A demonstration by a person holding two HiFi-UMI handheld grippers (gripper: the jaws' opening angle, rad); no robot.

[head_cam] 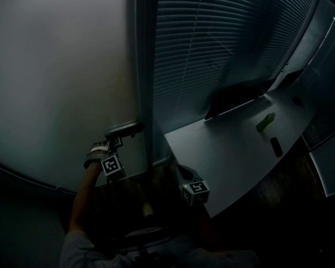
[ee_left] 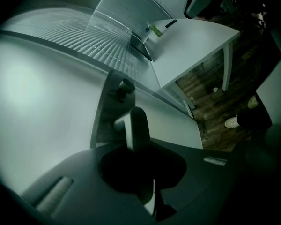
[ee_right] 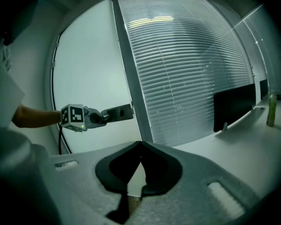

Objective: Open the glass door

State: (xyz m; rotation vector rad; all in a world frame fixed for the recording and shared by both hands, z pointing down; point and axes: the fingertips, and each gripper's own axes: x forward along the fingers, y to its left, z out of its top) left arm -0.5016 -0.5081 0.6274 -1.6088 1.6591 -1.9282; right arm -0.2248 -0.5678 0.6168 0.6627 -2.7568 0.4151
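The frosted glass door (head_cam: pixel 61 82) fills the left half of the head view, and its dark lever handle (head_cam: pixel 124 130) sticks out near the door's right edge. My left gripper (head_cam: pixel 113 144) is shut on that handle. In the left gripper view the handle (ee_left: pixel 136 128) runs straight down between the jaws of the left gripper (ee_left: pixel 139 149). In the right gripper view the left gripper (ee_right: pixel 100 117) grips the free end of the handle (ee_right: pixel 117 112). My right gripper (head_cam: pixel 181 172) hangs lower, right of the door frame; its jaws (ee_right: pixel 140 146) meet at the tips with nothing between them.
A glass wall with slatted blinds (head_cam: pixel 223 38) stands right of the door frame (head_cam: pixel 145 66). Behind it a white desk (head_cam: pixel 234 149) carries a dark monitor (head_cam: pixel 237 94), a green bottle (head_cam: pixel 266 121) and a small dark object (head_cam: pixel 276 146). A person's shoe (ee_left: pixel 232 122) rests on the wooden floor.
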